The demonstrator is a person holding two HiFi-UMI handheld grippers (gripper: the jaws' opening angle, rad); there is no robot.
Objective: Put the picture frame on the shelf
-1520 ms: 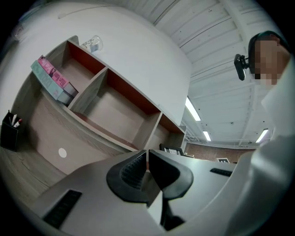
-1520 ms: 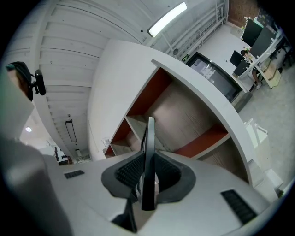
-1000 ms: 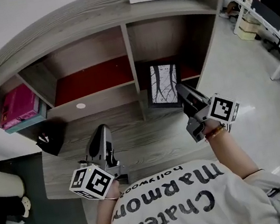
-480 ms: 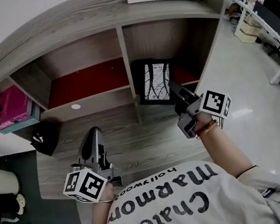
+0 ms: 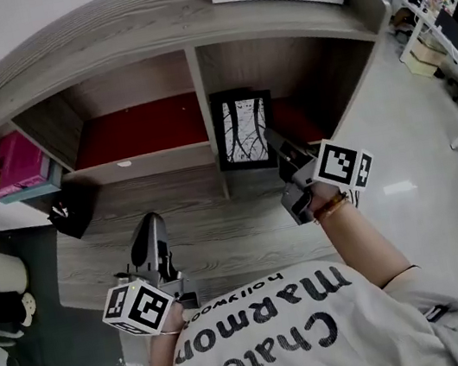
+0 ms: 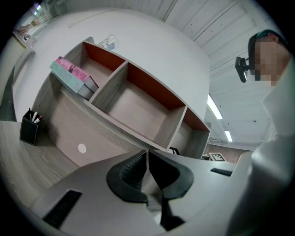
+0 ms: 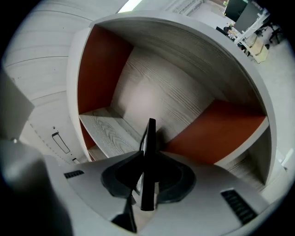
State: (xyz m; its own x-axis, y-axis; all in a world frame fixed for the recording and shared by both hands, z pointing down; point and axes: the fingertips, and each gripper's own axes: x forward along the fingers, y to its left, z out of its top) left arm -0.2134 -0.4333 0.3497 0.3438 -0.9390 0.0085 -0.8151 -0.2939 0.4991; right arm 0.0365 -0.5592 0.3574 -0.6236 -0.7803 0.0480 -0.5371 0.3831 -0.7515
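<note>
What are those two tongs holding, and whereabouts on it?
The right tongs pinch the picture frame by its thin right-hand edge, toward the lower corner. The left tongs are shut with nothing between them.

Black picture frame [image 5: 243, 129], upright, tree print, before right compartment of wooden shelf [image 5: 142, 35].

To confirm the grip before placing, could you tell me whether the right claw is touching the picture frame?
Touching. The right gripper view shows the right claw closed on the black picture frame, held edge-on between its jaws.
</note>
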